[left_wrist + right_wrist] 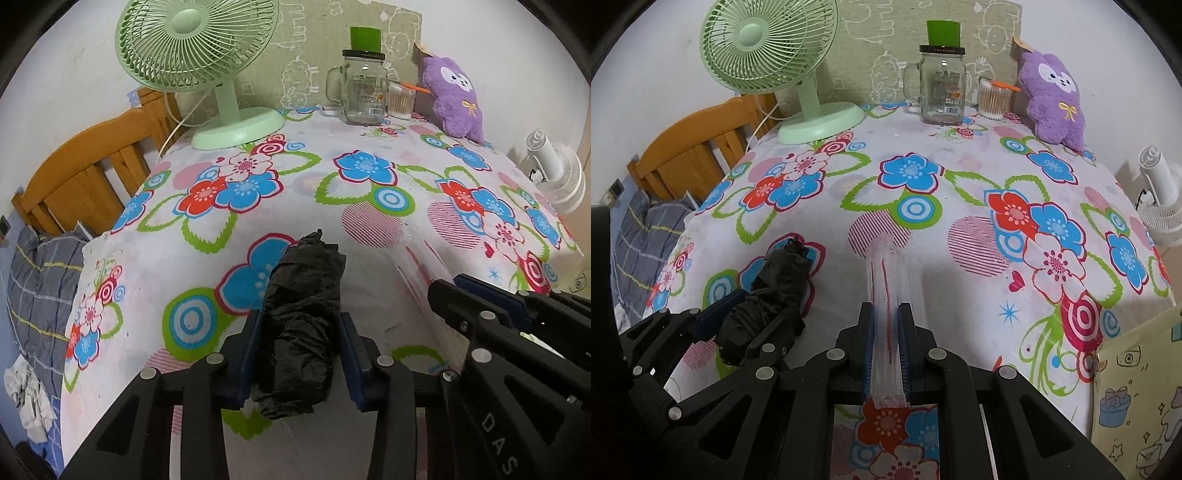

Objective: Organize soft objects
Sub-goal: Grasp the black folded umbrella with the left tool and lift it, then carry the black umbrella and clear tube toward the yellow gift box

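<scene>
Black plastic bag (pixel 301 325), crumpled into a roll, sat pinched between the pads of the left gripper (pixel 301 354), its long axis running toward 12 o'clock over the flowered counter (pixel 369 206). At about 3 o'clock from it, close beside, the right gripper (pixel 886 347) was pressed onto a clear plastic bag (pixel 892 280) with red lines, also stretched toward 12 o'clock. Both rolls lay parallel, side by side. The purple plush toy (pixel 452 98) stood far off at 1 o'clock, nearer the right hand, probably the next soft thing to sort.
</scene>
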Motion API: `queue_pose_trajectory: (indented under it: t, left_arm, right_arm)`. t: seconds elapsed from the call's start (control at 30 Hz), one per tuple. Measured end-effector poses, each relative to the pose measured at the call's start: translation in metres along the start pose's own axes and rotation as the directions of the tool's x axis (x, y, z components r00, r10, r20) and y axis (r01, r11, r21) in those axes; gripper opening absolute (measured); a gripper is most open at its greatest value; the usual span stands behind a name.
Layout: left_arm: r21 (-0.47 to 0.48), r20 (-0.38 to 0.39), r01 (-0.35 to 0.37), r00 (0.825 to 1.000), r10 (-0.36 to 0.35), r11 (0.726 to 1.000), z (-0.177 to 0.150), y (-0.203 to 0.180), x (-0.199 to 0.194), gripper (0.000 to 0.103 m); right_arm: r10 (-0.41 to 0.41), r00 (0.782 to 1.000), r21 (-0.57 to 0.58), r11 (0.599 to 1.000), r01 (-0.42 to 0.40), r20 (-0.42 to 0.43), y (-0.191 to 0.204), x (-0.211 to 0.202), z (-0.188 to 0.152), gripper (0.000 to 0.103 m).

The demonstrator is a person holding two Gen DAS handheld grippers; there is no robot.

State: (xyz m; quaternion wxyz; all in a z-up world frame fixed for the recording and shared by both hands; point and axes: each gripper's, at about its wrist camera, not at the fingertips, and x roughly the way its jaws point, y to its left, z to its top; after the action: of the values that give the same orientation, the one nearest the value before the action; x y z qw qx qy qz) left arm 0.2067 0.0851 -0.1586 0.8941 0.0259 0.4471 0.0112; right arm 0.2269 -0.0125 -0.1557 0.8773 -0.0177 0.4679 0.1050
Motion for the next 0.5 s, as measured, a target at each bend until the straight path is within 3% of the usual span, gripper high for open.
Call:
queue_pose_trajectory:
  t: [0.5]
  left_arm:
    - [-0.039,0.035,0.013,0.999,-0.012,0.999,-0.019,-0.018,-0.039,0.039]
  right_arm:
    - [0.007,0.999,-0.002,1.000,-0.007,0.034,-0.011,-0.039,-0.022,0.015]
